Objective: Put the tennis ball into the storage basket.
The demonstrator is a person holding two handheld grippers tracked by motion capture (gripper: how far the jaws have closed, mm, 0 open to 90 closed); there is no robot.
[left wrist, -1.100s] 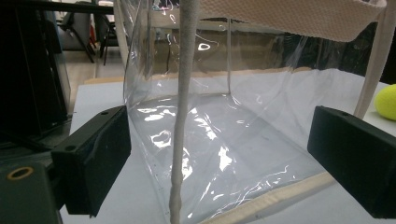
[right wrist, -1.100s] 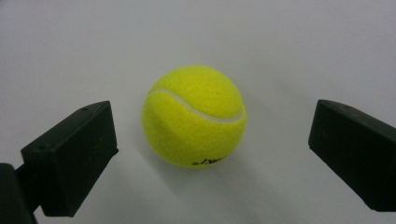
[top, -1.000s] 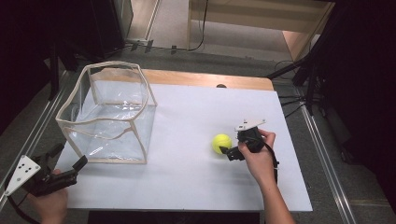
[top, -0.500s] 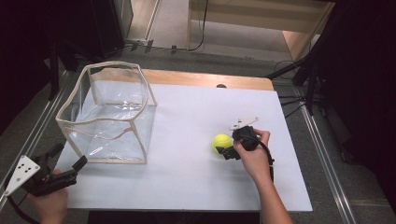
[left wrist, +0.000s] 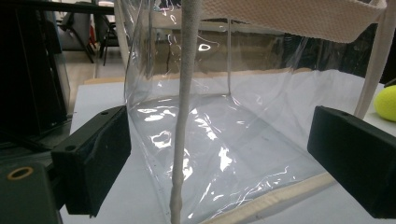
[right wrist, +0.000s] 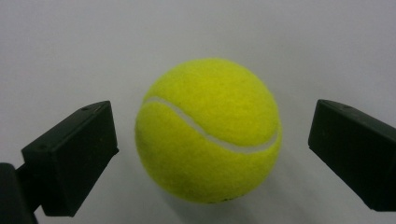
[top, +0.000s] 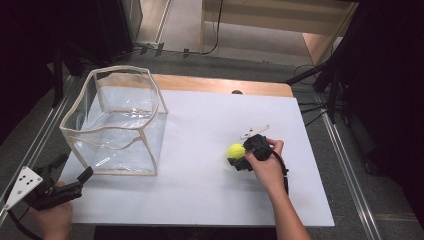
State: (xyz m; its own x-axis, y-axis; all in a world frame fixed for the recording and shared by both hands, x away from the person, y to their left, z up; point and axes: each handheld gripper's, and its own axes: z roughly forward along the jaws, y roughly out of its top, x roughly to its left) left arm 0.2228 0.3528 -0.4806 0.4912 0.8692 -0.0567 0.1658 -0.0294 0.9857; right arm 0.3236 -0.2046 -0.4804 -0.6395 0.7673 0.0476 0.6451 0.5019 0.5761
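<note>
My left tongs (top: 75, 181) sit open at the near left corner of the table (top: 200, 200), pointing at the near corner of the clear bag (top: 117, 127) just beyond them. It stands upright with nothing inside. My right tongs (top: 239, 160) are open around the tennis ball (top: 235, 150), a jaw on either side and neither touching yet. The ball lies on the table, well right of the bag, nearer my right hand (top: 265, 167). I judge closing comes next.
</note>
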